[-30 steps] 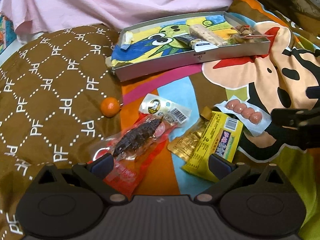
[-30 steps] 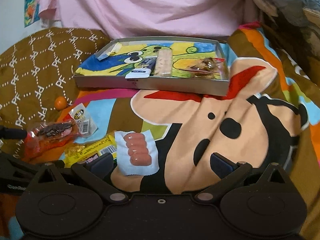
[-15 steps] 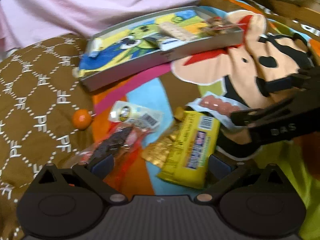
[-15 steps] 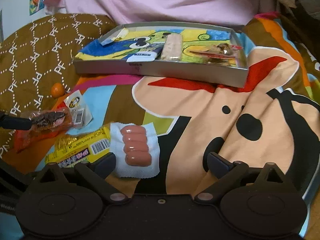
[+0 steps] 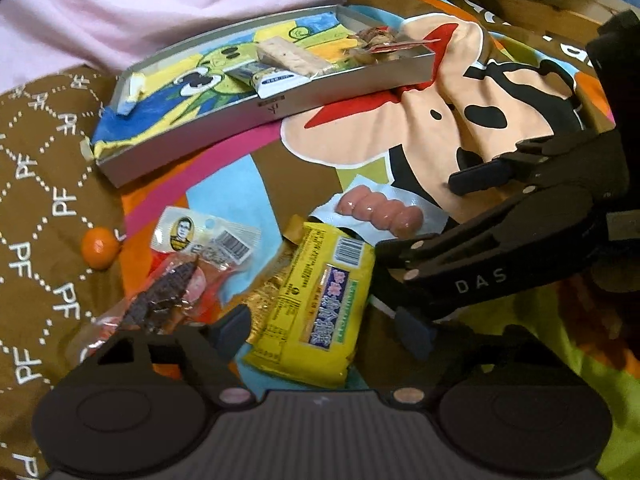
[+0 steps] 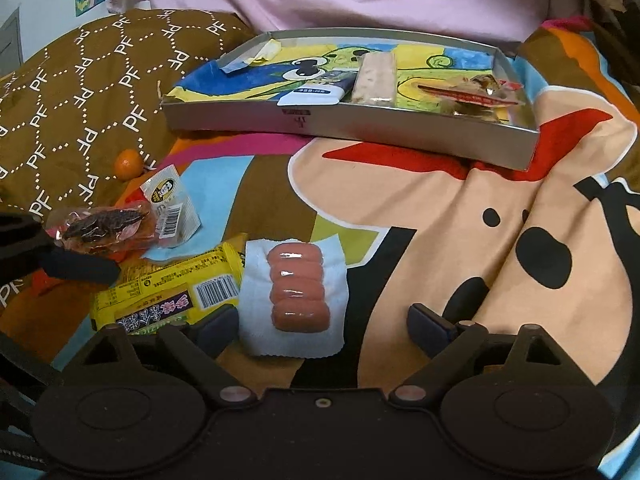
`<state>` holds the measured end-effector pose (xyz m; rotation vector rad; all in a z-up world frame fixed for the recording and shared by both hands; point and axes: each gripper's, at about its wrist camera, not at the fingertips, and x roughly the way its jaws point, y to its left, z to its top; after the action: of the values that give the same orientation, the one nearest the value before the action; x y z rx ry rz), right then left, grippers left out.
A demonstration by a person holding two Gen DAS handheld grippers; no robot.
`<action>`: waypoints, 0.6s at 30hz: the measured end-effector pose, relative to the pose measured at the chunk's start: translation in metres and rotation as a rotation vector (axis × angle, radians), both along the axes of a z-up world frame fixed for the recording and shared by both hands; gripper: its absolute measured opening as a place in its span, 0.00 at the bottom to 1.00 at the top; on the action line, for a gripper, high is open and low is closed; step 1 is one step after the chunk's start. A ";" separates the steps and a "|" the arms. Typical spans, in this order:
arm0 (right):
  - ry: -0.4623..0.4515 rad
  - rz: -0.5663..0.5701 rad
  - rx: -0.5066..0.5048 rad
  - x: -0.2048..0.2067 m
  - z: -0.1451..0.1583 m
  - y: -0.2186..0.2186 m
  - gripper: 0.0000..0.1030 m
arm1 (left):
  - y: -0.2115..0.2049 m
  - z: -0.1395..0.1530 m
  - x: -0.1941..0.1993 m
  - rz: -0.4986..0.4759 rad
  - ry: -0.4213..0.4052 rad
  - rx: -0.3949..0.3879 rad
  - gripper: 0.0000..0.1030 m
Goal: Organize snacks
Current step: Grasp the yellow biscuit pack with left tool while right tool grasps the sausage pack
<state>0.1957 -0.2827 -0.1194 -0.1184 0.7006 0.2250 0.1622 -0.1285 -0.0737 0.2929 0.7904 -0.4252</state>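
A yellow snack packet [image 5: 320, 304] [image 6: 168, 296] lies on the cartoon blanket between the jaws of my left gripper [image 5: 325, 330]. Those jaws are closing, and the pads stand clear of the packet. Beside it lies a white pack of pink sausages [image 6: 298, 288] [image 5: 380, 212], between the jaws of my right gripper [image 6: 324, 332] [image 5: 416, 214]. These are narrowing slightly without touching the pack. One of the left gripper's fingers [image 6: 80, 266] shows at the left edge. The grey tray [image 5: 280, 108] [image 6: 360, 128] at the back holds three wrapped snacks.
A red packet with a dark snack [image 5: 168, 292] [image 6: 104, 228], a white packet with a printed face [image 5: 204, 236] and a small orange [image 5: 100, 248] lie left of the yellow one. A brown patterned pillow [image 6: 80, 100] rises at the left. A person in pink sits behind the tray.
The left gripper moved in over the yellow packet, rolled, and narrowed its jaws. The right gripper came down closer over the sausage pack and shut slightly. The snacks lie where they were.
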 end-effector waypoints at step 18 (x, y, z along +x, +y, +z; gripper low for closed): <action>0.052 0.017 -0.038 0.007 0.000 0.001 0.59 | 0.012 -0.001 0.011 0.130 0.100 -0.062 0.53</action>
<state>0.2031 -0.2816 -0.1195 -0.1556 0.7559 0.2320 0.1737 -0.1167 -0.0748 0.1625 0.8872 -0.3431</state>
